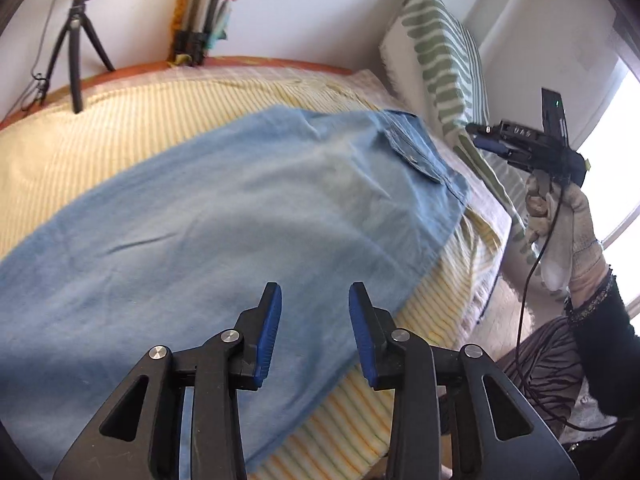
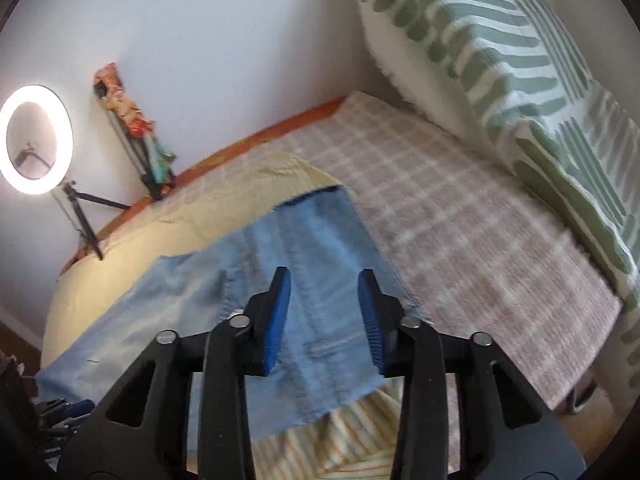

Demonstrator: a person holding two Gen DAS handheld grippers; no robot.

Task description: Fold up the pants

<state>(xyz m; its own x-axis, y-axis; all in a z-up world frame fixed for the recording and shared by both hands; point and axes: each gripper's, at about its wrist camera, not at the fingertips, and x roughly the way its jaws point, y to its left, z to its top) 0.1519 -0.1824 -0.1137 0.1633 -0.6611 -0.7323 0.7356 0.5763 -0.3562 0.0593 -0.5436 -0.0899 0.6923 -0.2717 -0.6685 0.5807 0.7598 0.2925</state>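
Light blue denim pants [image 1: 224,216] lie flat across the bed, the pocket [image 1: 412,152] and waist end to the right. My left gripper [image 1: 315,296] hovers over the near edge of the pants, jaws open with nothing between the blue pads. My right gripper [image 1: 486,138] is held up in a gloved hand [image 1: 568,220], off the right end of the pants and clear of the cloth. In the right wrist view the right gripper [image 2: 326,280] stands open above the waist end of the pants [image 2: 280,248], holding nothing.
The pants rest on a yellow striped sheet [image 1: 120,120] beside a checked blanket [image 2: 460,220]. A green striped pillow [image 1: 440,60] leans at the bed's head. A ring light [image 2: 36,140] on a tripod [image 1: 78,40] stands at the far edge by the wall.
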